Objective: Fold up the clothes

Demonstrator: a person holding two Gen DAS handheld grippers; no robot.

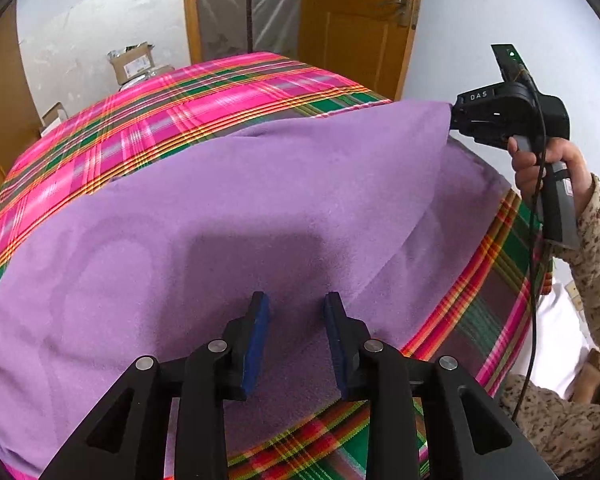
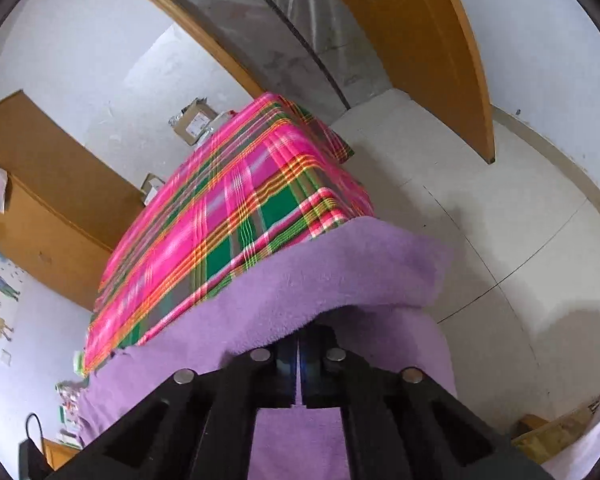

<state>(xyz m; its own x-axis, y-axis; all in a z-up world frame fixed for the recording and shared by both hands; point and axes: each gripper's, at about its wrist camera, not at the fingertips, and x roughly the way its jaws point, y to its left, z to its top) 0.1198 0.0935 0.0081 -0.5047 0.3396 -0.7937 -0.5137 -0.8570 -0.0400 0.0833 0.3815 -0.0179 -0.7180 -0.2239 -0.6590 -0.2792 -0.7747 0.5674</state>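
Note:
A purple fleece cloth [image 1: 228, 208] lies spread over a table covered in pink and green plaid [image 1: 204, 100]. My left gripper [image 1: 296, 316] hovers low over the cloth's near part. Its blue pads [image 1: 258, 344] stand apart with only flat cloth showing between them, so it is open. At the far right a hand holds my right gripper [image 1: 454, 118], whose tip is shut on the cloth's far right corner and lifts it slightly. In the right wrist view the purple cloth [image 2: 340, 276] drapes over my right gripper [image 2: 299, 340] and hides its fingertips; the jaws are closed together.
A wooden door [image 1: 360, 20] and a plastic-covered opening [image 1: 236, 4] stand behind the table. Cardboard boxes [image 1: 134, 62] sit at the far left by the wall. A wooden cabinet [image 2: 48, 184] is on the left, and pale tiled floor [image 2: 500, 220] on the right.

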